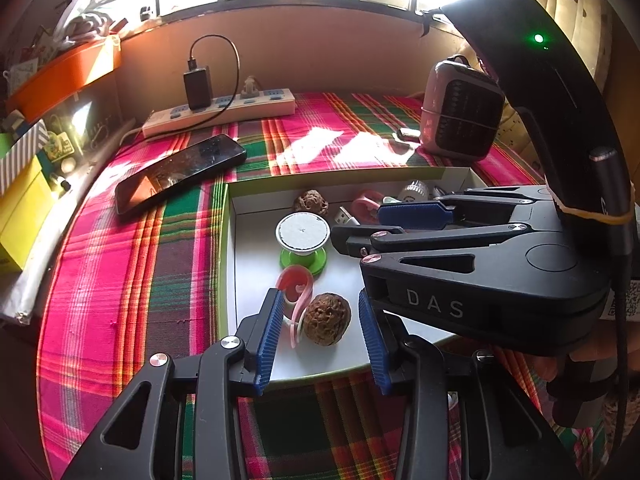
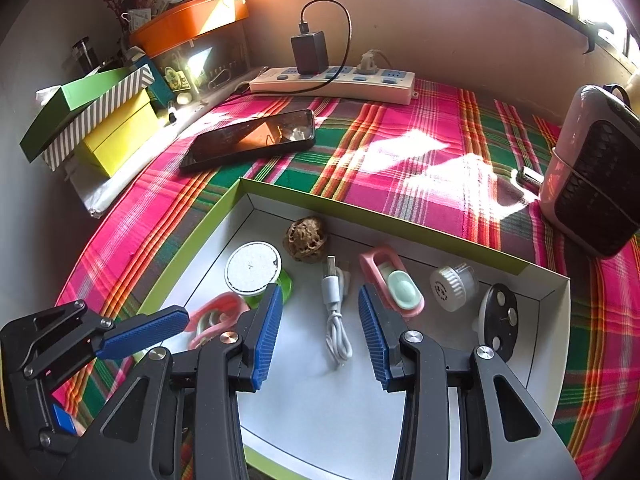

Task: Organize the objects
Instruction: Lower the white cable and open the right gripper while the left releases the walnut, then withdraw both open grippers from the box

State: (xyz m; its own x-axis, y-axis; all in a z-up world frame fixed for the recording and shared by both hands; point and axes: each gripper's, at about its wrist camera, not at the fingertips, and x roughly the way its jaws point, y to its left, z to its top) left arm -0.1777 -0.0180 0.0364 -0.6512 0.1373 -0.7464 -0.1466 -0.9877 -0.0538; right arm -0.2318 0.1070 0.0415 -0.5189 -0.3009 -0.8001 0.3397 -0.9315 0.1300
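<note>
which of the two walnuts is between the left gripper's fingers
The near walnut, beside the pink clip, sits between the open left gripper. The other walnut lies by the box's far wall.

The left gripper is held low with its jaws spread wide. The right gripper, also with jaws apart, reaches in from the right, apparently slightly above and ahead of the left one.

Home interior, by a window. Evidence: worktop under plaid cloth; power strip with charger; phone; stacked gift boxes; small heater.
</note>
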